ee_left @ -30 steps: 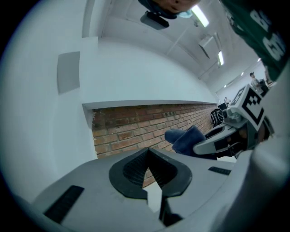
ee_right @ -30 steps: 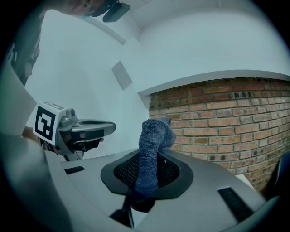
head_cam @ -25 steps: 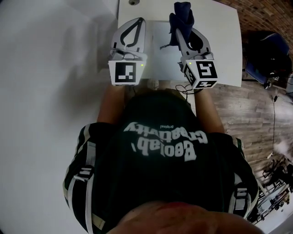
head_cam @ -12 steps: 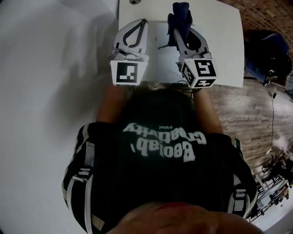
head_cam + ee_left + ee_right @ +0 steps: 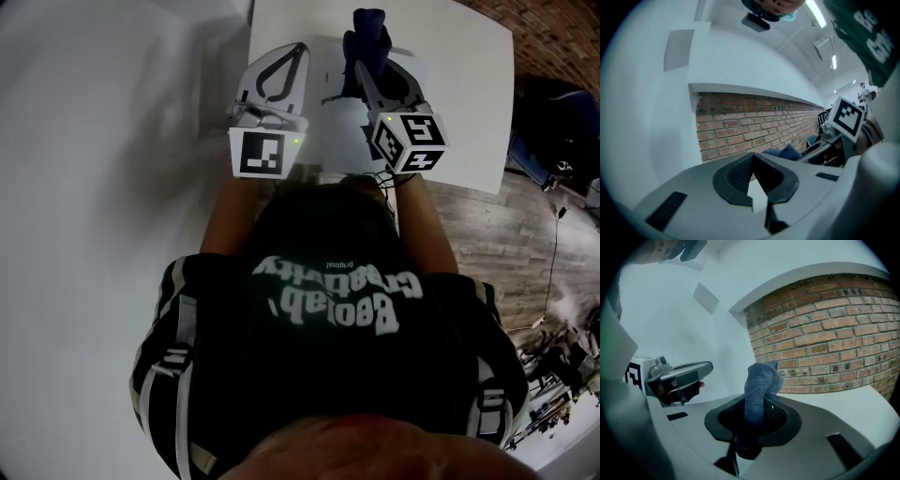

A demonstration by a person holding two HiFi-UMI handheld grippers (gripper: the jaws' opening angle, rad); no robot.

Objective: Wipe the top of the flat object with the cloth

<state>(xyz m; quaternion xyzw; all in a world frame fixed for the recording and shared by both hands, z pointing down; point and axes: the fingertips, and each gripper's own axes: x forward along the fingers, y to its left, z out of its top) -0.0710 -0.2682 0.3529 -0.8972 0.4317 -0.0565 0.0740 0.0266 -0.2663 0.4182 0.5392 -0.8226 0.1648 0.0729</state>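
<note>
Head view: right tongs (image 5: 362, 64) clamp the cloth (image 5: 369, 30); left tongs (image 5: 299, 47) seemingly closed, empty.

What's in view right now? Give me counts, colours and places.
table: one, white, under both grippers
flat object: one, white, on the table between the grippers
cloth: one, dark blue, sticking out past the right gripper's tips
brick wall: one, red-brown, beyond the table
wooden floor: brownish, right of the table
left gripper: one, grey, jaws together, nothing between them
right gripper: one, grey, shut on the cloth
person's shirt: one, dark, white lettering
</note>
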